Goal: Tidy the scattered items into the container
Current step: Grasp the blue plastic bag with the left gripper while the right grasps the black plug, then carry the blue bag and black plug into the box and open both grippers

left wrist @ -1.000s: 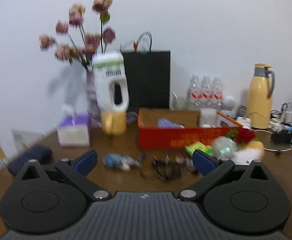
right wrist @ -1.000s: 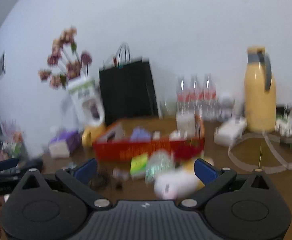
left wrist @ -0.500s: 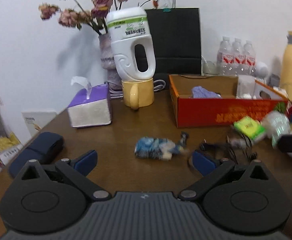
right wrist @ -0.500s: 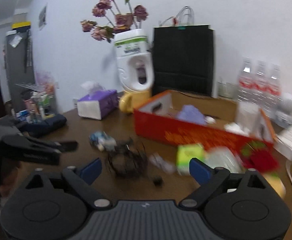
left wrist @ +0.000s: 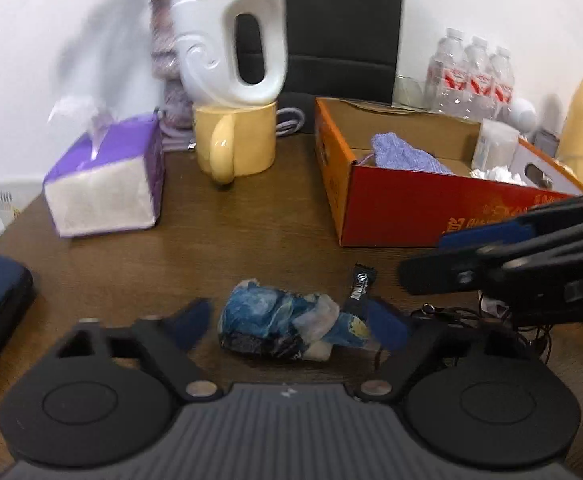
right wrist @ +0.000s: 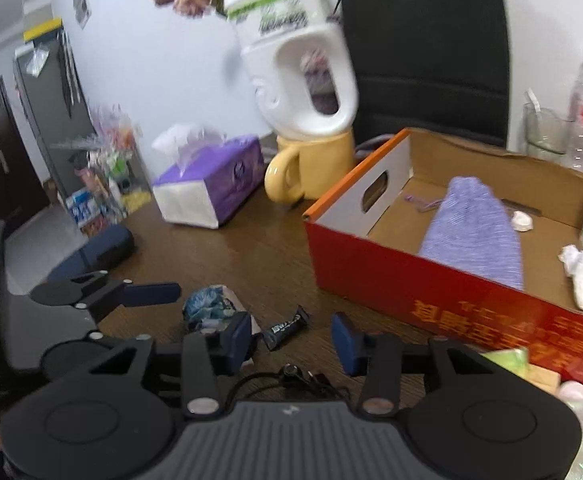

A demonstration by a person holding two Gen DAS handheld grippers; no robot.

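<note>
Both hand-held grippers have dropped toward the desk (left wrist: pixel 251 240); my left hand-held gripper (left wrist: pixel 291 320), jaws closing but still apart, straddles the crumpled blue wrapper (left wrist: pixel 287 326), its long axis lying left-right; the right hand-held gripper (right wrist: pixel 291 344), also closing, holds nothing.

Your left wrist camera looks down along its gripper (left wrist: pixel 291 326), close over the dark wooden surface (left wrist: pixel 251 232). Your right one faces likewise from further right. Both share the crumpled blue-and-white wrapper (left wrist: pixel 287 326) and red-sided cardboard box (right wrist: pixel 431 284).
</note>
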